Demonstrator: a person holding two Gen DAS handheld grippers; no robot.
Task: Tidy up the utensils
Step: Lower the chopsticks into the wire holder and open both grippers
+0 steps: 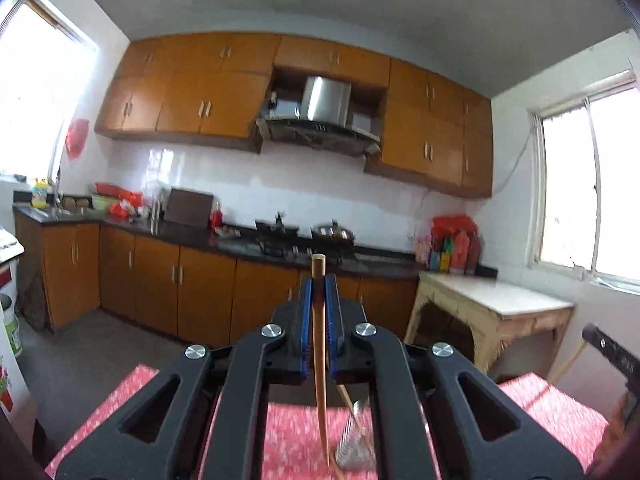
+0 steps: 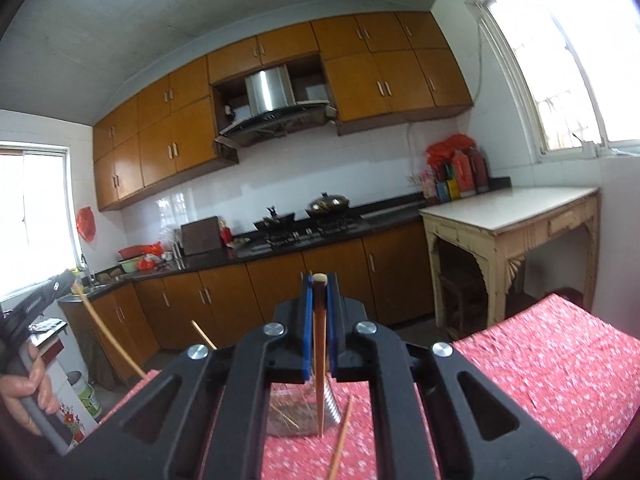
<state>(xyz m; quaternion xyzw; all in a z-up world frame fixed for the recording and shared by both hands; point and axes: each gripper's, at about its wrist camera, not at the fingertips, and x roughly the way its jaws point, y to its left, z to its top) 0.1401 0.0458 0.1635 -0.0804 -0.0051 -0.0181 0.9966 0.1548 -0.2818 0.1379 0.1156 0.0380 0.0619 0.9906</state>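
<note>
1. The tabletop (image 2: 540,356), under a red floral cloth, ends at a far edge with bare grey floor (image 1: 96,344) beyond it, open up to the run of orange base cabinets (image 2: 280,292). A cream side table (image 2: 516,216) stands by the window, apart from the tabletop's far right corner.
2. The left gripper (image 1: 319,300) is raised above the cloth and aimed level across the kitchen; its blue-padded fingers (image 1: 305,312) are clamped on a wooden chopstick (image 1: 320,360), whose butt sticks out past them while its point hangs down toward the cloth.
3. The right gripper (image 2: 319,300) is held much the same, tilted to one side, its fingers (image 2: 307,320) pinched on a second chopstick (image 2: 319,360) that points down at the tabletop.
4. Only the right view shows the person's left hand (image 2: 24,388) wrapped round its gripper handle at the far left, and a loose chopstick (image 2: 342,436) lying on the cloth.
5. Both views catch a ribbed metal strainer (image 1: 354,446) on the cloth below the fingers, blurred.
</note>
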